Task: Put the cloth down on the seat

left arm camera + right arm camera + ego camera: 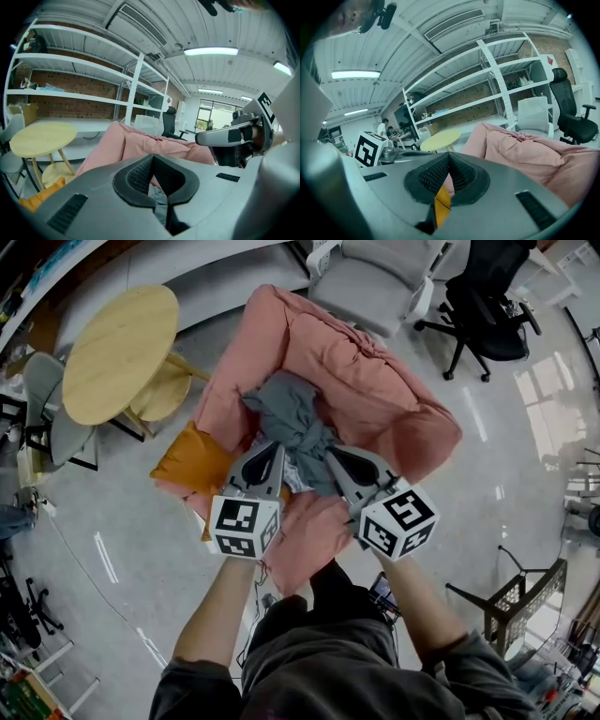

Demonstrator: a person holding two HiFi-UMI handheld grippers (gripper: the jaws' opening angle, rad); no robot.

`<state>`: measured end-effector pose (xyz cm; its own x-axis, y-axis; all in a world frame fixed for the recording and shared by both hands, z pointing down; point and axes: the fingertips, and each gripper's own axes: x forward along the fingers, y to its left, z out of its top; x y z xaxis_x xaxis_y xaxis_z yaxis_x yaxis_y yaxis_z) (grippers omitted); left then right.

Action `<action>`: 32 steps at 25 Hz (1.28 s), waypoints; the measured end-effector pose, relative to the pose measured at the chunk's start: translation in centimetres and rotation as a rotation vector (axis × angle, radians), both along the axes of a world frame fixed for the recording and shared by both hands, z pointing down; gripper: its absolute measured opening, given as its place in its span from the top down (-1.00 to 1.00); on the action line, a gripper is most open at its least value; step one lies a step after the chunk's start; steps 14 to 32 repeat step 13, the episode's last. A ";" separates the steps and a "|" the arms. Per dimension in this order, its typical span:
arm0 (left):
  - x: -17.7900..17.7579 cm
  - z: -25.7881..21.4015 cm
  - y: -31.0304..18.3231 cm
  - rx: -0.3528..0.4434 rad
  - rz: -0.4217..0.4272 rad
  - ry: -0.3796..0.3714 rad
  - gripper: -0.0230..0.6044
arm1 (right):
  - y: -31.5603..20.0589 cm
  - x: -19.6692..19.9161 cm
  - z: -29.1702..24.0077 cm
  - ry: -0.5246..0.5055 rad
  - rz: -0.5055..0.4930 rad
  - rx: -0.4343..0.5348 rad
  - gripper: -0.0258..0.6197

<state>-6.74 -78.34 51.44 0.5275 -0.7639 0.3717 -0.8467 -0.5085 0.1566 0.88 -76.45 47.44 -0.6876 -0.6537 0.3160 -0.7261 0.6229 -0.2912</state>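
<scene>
A crumpled grey cloth [295, 418] lies in the hollow of the pink beanbag seat [384, 381]. My left gripper [272, 451] points at the cloth's near left edge, its jaws shut tip to tip. My right gripper [330, 456] sits over the cloth's near right edge, also shut. In the left gripper view the left gripper [153, 158] has its pads together, and a bit of the grey cloth [159, 199] shows below them, with the seat [140, 145] beyond. In the right gripper view the right gripper [449, 155] is closed with no cloth in it, and the seat [525, 150] lies ahead.
An orange cushion [187, 460] leans against the seat's left side. A round yellow table [117, 352] with a stool under it stands at the left. A grey armchair [375, 282] and a black office chair [487, 310] stand behind the seat. White shelving [84, 75] lines the wall.
</scene>
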 end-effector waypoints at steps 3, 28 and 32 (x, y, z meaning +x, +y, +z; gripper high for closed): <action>-0.1 0.1 0.2 -0.003 -0.009 0.006 0.89 | 0.2 0.0 0.0 -0.003 -0.005 0.000 0.87; -1.1 -0.1 0.3 -0.011 -0.038 0.010 0.89 | -0.1 -0.8 -0.3 -0.004 -0.029 0.002 0.87; -1.1 -0.1 0.3 -0.011 -0.038 0.010 0.89 | -0.1 -0.8 -0.3 -0.004 -0.029 0.002 0.87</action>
